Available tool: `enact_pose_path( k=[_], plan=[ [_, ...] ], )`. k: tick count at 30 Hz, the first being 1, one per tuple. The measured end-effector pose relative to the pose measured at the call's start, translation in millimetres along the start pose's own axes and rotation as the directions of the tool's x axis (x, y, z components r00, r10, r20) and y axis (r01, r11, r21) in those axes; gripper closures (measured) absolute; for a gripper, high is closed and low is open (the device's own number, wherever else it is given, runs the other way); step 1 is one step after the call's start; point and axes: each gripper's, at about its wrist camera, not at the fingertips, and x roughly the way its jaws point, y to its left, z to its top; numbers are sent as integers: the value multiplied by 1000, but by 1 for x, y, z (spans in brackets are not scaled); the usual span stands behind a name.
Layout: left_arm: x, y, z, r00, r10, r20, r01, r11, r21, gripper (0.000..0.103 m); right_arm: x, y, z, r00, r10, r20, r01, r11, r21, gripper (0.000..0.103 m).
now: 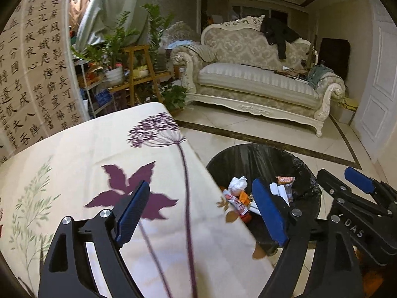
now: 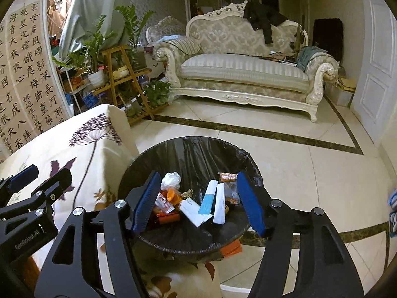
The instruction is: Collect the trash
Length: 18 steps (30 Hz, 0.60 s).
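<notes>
While both grippers are hanging side by side at the table's corner, the left gripper (image 1: pixel 201 213) is standing wide open with nothing between its 2 blue pads (image 1: pixel 269 212), one pad over the floral tablecloth (image 1: pixel 86 154) and the other over the bin's near rim. The right gripper (image 2: pixel 198 202) is sitting about half open directly above the bin, its jaws likewise holding nothing and touching nothing; in the left wrist view it is showing at the right edge (image 1: pixel 357 191).

Just below and beyond the fingers, the round trash bin (image 2: pixel 198 154), lined with a black bag, is standing on the pale tiled floor (image 2: pixel 297 164) right against the cloth-covered table. Trash is lying inside it: a crumpled white tissue (image 2: pixel 171 179), white and blue-and-white paper boxes (image 2: pixel 211 202), an orange snack wrapper (image 2: pixel 227 176) and red-and-orange packets (image 2: pixel 165 204). An orange piece (image 2: pixel 232 249) is lying on the floor beside the bin's base.

Farther off, a dark stripe is running across the tiles, potted plants are crowding a wooden stand (image 2: pixel 124 74), a calligraphy scroll (image 2: pixel 27 74) is hanging at left, and an ornate cream sofa (image 2: pixel 243 74) with dark clothing draped on its back is standing against the far wall.
</notes>
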Motion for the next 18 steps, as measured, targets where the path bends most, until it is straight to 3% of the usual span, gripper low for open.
enact_pose_path(
  k=[18],
  plan=[
    [-51,25,-25,998,57,36,-55,997,-58,19,-54,14,-11,998,24,65,-22,999,-32,35]
  ],
)
